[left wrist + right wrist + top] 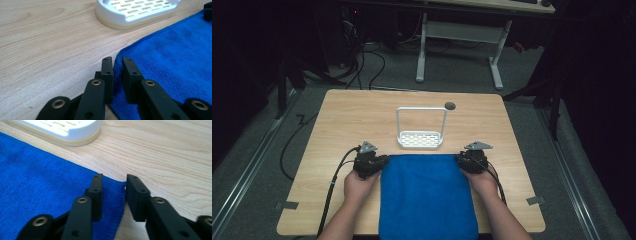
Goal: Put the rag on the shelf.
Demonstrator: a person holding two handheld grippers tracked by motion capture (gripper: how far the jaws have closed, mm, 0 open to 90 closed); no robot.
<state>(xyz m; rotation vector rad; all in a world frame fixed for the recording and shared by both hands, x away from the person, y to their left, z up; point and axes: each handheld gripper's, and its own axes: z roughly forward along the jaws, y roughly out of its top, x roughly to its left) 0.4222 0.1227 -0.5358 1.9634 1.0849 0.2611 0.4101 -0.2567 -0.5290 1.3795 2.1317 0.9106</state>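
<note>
- Dark room, grey carpet floor (257, 150), white-legged desk (457, 35) at the back; light wood-grain counter (352, 115) in the middle under the high view.
- Blue cloth (427, 197) lies flat on the counter's near half, centred, near edge reaching the counter's front edge; fuzzy microfibre-type nap, saturated blue, stitched hem, roughly rectangular, no big wrinkles visible.
- Cloth's far edge sits just short of a white slotted tray (420, 139) with a tall wire-frame handle (421, 111); tray has a cream-coloured base band in the gripper views. Near, apart from the cloth.
- Small dark round hole or grommet (450, 105) in the counter beyond the tray.
- Left hand-held gripper (381, 161) at the cloth's far left corner, held in the left hand (360, 186); in the left gripper view (117, 65) the jaws are a narrow gap apart, straddling the cloth's left hem, one jaw over bare wood, the other over cloth. Whether they pinch the hem: cannot tell.
- Right hand-held gripper (463, 160) at the far right corner, in the right hand (482, 181); in the right gripper view (113, 185) the jaws stand clearly apart with the cloth's corner hem between them, not clamped.
- Black cable (332, 185) trails from the left gripper toward the counter's front.
- Grey tape tabs (287, 205) on the counter's near corners.
</note>
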